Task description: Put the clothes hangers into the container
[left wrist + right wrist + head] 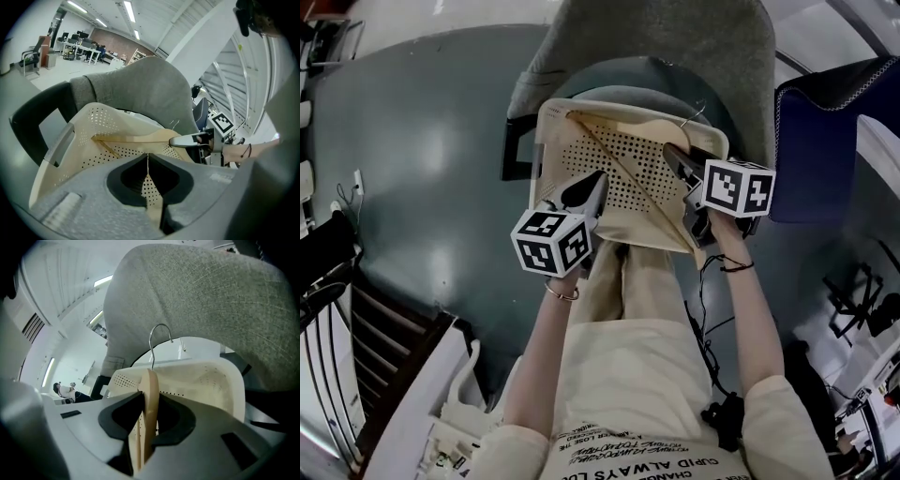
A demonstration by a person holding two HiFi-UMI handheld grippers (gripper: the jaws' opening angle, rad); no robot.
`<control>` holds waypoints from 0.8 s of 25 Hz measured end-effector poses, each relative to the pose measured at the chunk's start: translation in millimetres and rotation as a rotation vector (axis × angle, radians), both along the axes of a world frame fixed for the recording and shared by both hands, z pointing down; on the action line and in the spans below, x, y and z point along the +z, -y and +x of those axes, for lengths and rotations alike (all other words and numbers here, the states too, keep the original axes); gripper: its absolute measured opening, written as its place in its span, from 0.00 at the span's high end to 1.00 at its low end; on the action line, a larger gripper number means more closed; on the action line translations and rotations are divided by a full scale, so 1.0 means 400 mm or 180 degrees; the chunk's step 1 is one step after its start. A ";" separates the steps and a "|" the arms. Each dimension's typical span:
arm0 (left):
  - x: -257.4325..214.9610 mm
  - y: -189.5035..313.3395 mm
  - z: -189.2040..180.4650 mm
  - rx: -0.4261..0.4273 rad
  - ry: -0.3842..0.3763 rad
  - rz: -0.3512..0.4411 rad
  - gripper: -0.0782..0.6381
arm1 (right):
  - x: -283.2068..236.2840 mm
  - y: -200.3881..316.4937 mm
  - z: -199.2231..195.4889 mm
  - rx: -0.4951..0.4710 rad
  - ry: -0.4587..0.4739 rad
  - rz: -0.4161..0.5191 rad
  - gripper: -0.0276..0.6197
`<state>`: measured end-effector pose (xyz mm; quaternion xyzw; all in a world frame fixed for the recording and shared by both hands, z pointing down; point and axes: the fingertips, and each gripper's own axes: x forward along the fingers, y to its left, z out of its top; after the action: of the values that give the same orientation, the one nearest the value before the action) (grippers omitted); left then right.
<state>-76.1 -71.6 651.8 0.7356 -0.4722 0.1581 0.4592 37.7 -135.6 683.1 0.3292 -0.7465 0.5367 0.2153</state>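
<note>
- Two grippers working: with the left gripper (147, 158) we are clamping the near rim of the perforated basket (546, 141).
- With the right gripper (149, 397) we are pinching the wooden hanger (623, 173), which is lying inside the basket.

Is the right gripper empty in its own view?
No, the wooden hanger stands on edge between the fingers of the right gripper, with its metal hook above them.

Large open-plan office hall, ceiling strip lights (129, 11) at 12 o'clock, desks with monitors (80, 47) at 10 o'clock, grey upholstered chair (150, 89).
</note>
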 end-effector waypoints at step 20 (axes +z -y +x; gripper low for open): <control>0.004 -0.013 0.033 0.0123 -0.0089 -0.0005 0.85 | 0.047 0.001 0.025 0.0109 -0.0829 0.0152 0.65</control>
<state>-62.9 -66.4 653.5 0.7464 -0.4514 0.1569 0.4632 47.6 -136.0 701.7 0.4139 -0.7190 0.4750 0.2933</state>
